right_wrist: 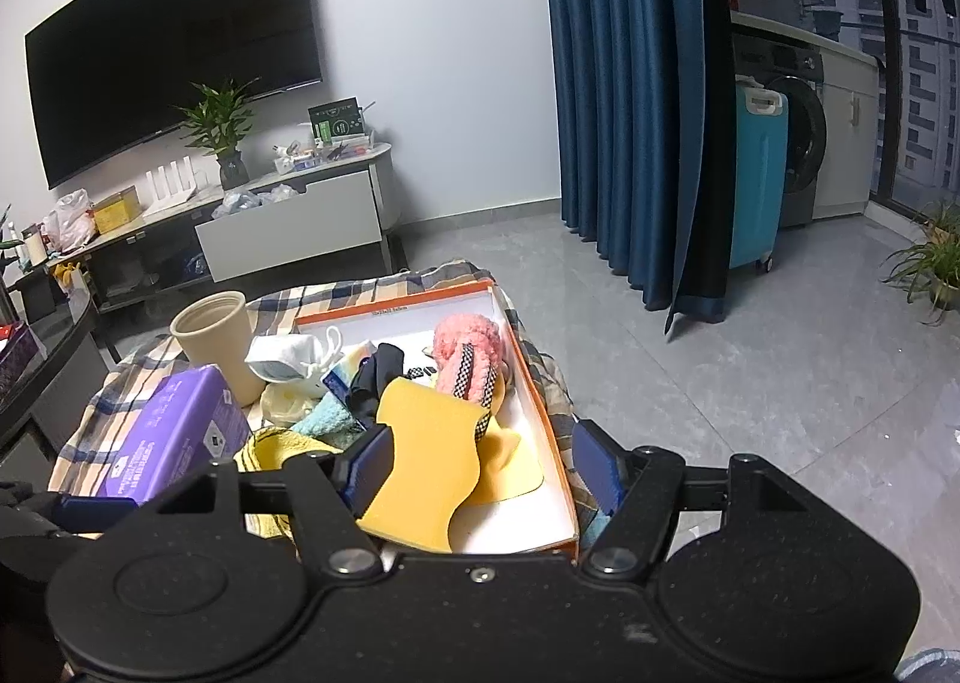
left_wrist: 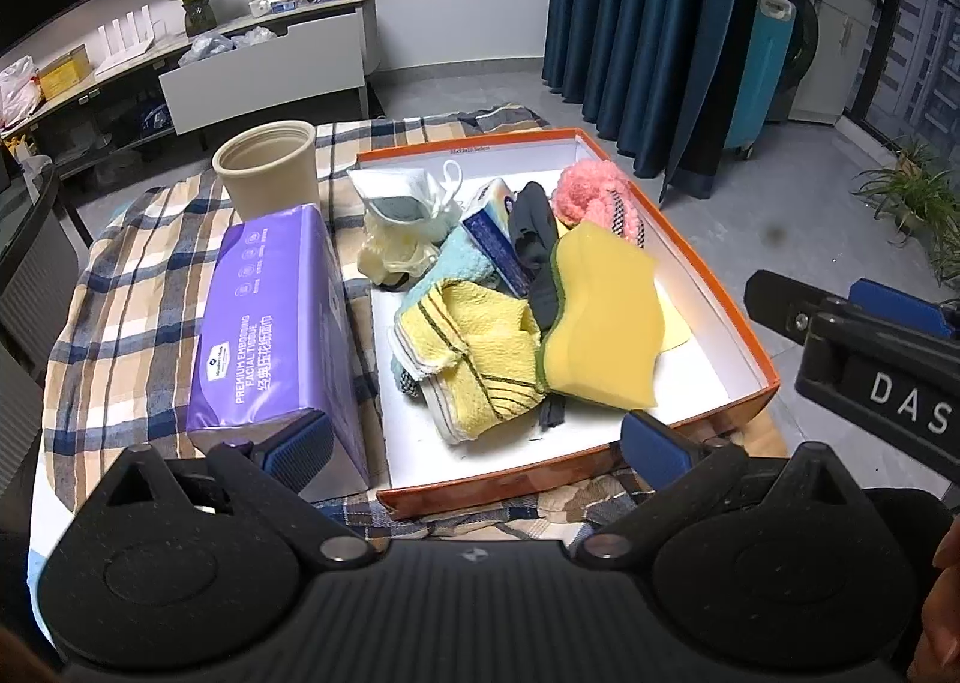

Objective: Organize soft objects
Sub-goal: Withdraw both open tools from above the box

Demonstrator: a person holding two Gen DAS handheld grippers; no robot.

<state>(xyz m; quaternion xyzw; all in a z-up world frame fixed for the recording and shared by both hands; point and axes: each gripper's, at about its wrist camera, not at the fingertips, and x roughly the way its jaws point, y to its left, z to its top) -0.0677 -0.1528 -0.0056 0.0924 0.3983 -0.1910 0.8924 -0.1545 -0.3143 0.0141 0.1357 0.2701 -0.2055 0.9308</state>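
An orange-edged white box (left_wrist: 708,287) (right_wrist: 543,413) holds soft things: a yellow sponge (left_wrist: 600,317) (right_wrist: 429,461), a yellow towel (left_wrist: 480,359), a pink fluffy slipper (left_wrist: 591,191) (right_wrist: 471,350), a face mask (left_wrist: 408,197) (right_wrist: 288,356), a blue tissue pack (left_wrist: 495,236) and a black cloth (left_wrist: 534,230). A purple facial tissue pack (left_wrist: 270,323) (right_wrist: 174,437) lies left of the box. My left gripper (left_wrist: 477,449) is open and empty at the box's near edge. My right gripper (right_wrist: 483,467) is open above the sponge; it also shows in the left wrist view (left_wrist: 840,317).
A beige cup (left_wrist: 267,167) (right_wrist: 216,341) stands behind the purple pack on the plaid cloth (left_wrist: 120,287). Beyond are a TV cabinet (left_wrist: 264,71), blue curtains (left_wrist: 654,23), a blue suitcase (right_wrist: 756,167) and tiled floor (right_wrist: 780,383).
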